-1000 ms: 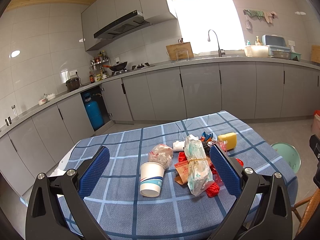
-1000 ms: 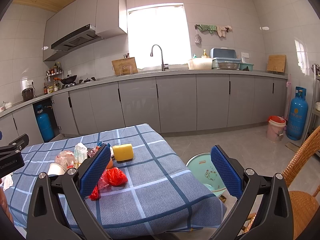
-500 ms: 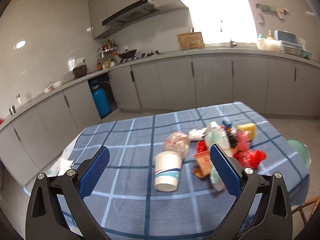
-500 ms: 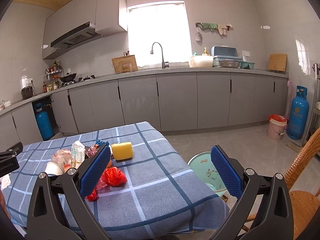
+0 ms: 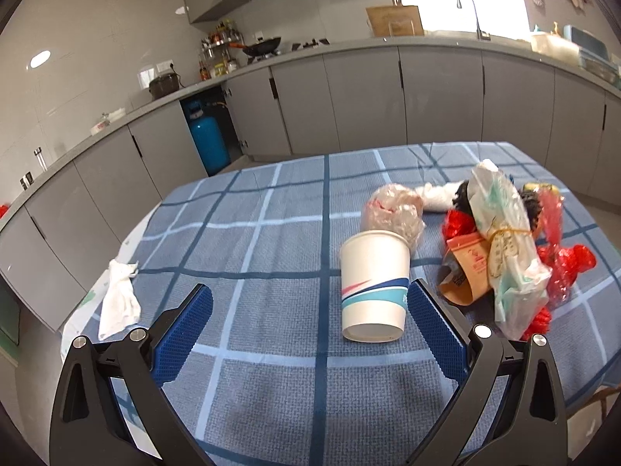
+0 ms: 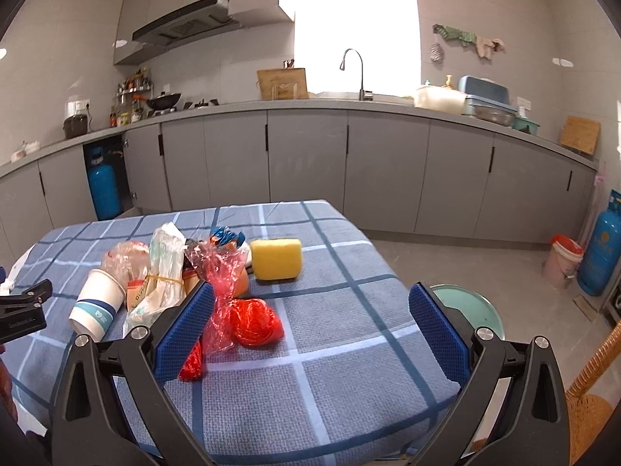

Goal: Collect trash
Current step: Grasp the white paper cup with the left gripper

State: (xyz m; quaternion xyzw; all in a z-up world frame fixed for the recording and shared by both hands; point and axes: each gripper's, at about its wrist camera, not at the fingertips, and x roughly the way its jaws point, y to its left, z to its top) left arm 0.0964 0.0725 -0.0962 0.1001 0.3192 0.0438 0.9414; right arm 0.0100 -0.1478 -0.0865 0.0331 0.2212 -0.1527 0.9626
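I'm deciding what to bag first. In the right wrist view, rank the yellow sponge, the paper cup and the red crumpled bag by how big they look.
1. Yellow sponge and paper cup: about alike, so I won't rank them; the cup is tipped over and partly hidden.
2. Red crumpled bag: looks slightly smaller, though it lies nearer the camera.

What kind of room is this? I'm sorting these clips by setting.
Most likely a home kitchen: a range hood over a stove with a wok, a sink faucet under the window, grey cabinets, and a checked-cloth table carrying the trash.
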